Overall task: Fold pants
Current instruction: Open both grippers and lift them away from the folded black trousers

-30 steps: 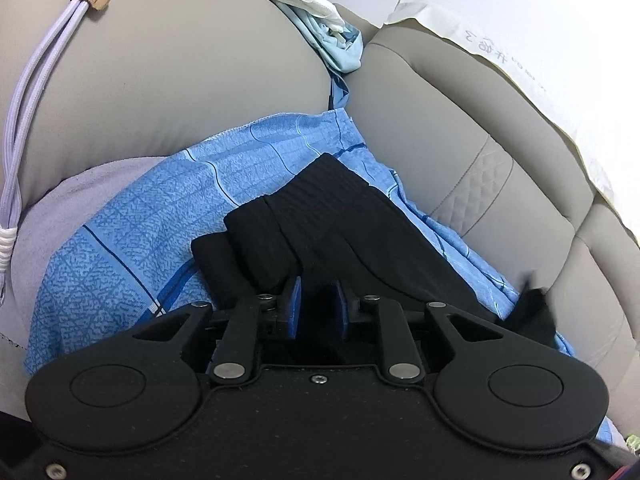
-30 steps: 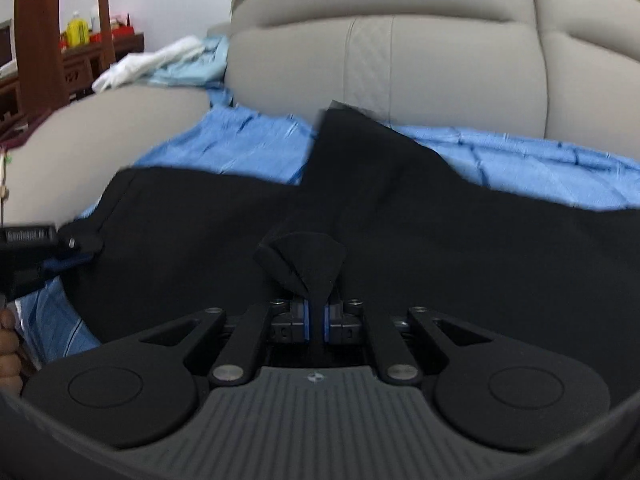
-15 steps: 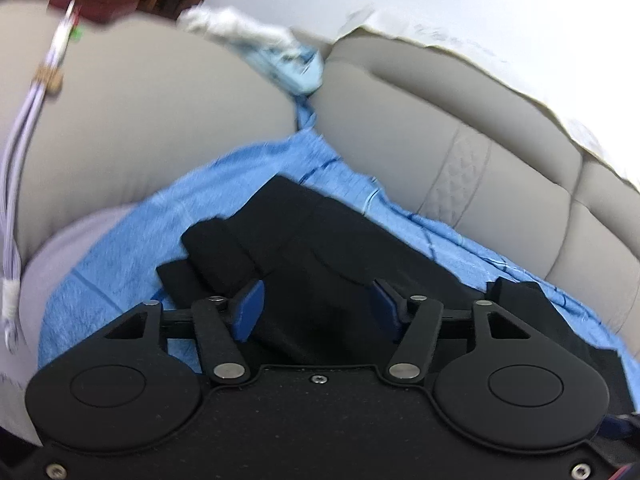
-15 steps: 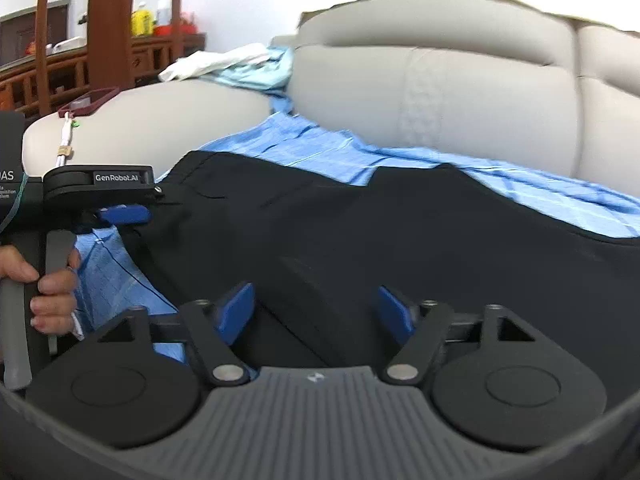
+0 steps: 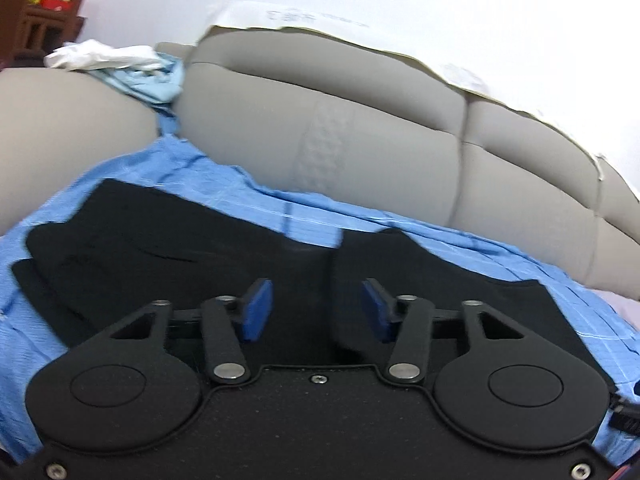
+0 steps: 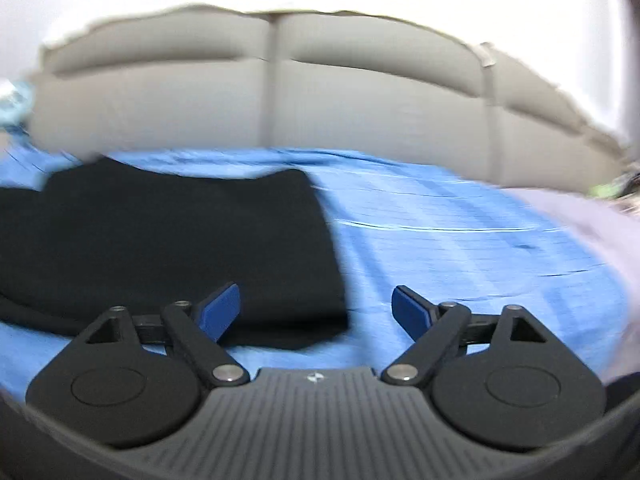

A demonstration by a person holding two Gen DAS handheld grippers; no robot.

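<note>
Seemingly folded black pants point(image 6: 168, 248) — blurred — left edge cut off.

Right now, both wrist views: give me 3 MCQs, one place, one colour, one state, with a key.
1. Where do the black pants lie?
A. on the blue sheet over the sofa seat
B. on the sofa backrest
C. on a wooden shelf

2. What colour are the pads on the fingers of the right gripper?
A. red
B. blue
C. white

3. What state is the left gripper in?
A. shut on the pants
B. shut on nothing
C. open, gripping nothing

Key: 1 A, the blue sheet shows around the dark cloth, below the grey backrest. 2 B, both pads show blue. 3 C, its fingers stand well apart above the pants.
</note>
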